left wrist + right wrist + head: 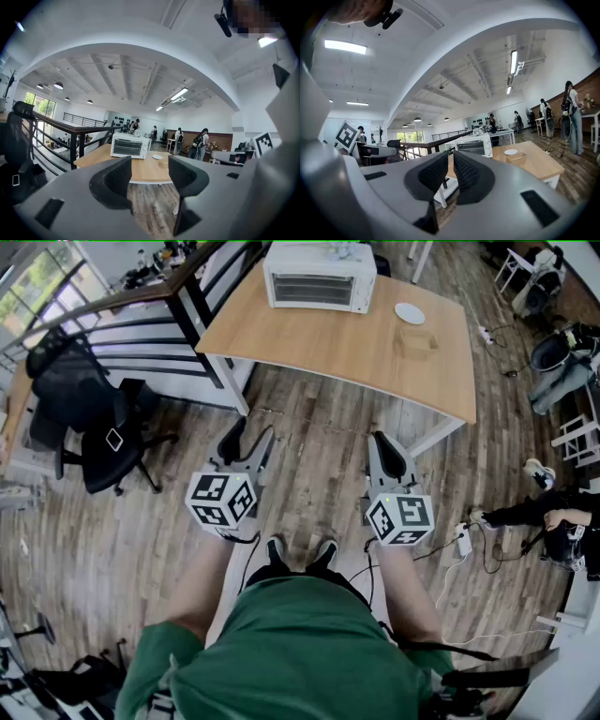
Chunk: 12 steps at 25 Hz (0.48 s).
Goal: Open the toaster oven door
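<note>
**Both claws empty, toaster oven well ahead of them**

I have both claws held out in front of me over the wooden floor (309,456), short of the counter (328,343).

My left claw (251,432) has its jaws spread wide. In the left gripper view I see only floorboards and the counter edge in the gap, so this claw (149,161) carries nothing.

My right claw (386,439) has its jaws drawn almost together. The right gripper view shows only a thin slit between the dark ribbed pads (433,173), and nothing is caught in that claw (451,157).

The white toaster oven (319,277) stands well ahead of both claws, at the far edge of the counter, roughly in line with the space between them. Its glass door faces me and sits flat against the front, closed. Neither claw touches it. From the left claw it shows just left of the gap (129,146). From the right claw it shows just right of the jaw tips (474,146).

Ahead and to the right of the right claw, a small white plate (410,313) lies on the counter beside the oven, with a small wooden box (417,341) just nearer to me.

To the left of the left claw stands a black office chair (89,418). Beyond it, a dark railing (141,298) runs up toward the counter's far corner.
</note>
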### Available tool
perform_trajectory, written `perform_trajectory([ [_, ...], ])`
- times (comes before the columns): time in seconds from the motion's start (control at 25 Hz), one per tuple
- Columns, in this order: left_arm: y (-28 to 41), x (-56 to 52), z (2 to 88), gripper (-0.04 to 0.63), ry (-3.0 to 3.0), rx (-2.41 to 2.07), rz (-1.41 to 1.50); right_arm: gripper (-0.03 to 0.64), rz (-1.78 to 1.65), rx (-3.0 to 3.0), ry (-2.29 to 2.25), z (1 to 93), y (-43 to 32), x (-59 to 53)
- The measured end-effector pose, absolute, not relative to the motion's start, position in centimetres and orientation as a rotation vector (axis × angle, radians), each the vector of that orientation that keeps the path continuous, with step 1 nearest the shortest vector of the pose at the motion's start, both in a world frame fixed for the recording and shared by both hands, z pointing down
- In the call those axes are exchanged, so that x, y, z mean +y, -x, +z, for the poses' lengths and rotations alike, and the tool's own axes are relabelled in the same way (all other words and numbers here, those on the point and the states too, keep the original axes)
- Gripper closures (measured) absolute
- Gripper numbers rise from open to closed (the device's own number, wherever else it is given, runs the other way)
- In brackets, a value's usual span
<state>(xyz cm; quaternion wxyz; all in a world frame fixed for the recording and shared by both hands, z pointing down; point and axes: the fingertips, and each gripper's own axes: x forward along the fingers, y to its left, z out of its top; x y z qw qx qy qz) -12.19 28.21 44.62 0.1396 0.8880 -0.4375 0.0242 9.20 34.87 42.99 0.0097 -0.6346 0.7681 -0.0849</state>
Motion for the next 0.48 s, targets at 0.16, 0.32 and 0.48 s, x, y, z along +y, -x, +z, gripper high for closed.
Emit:
perform_trajectory([
  [0.16, 15.1, 27.3, 44.8, 0.336, -2.58, -1.308, 0.098, 0.561, -0.251, 2.384, 1.996, 43.4, -6.9, 33.9],
  [0.32, 16.9, 26.7, 44.1, 0.336, -2.598, -1.303, 0.085, 0.561, -0.218, 2.366, 2.032, 42.6, -5.6, 33.3],
  [0.48, 19.1, 25.2, 42.5, 0.336, -2.626, -1.328, 0.06, 0.543, -0.172, 2.335, 2.079, 41.2, -4.4, 32.3],
])
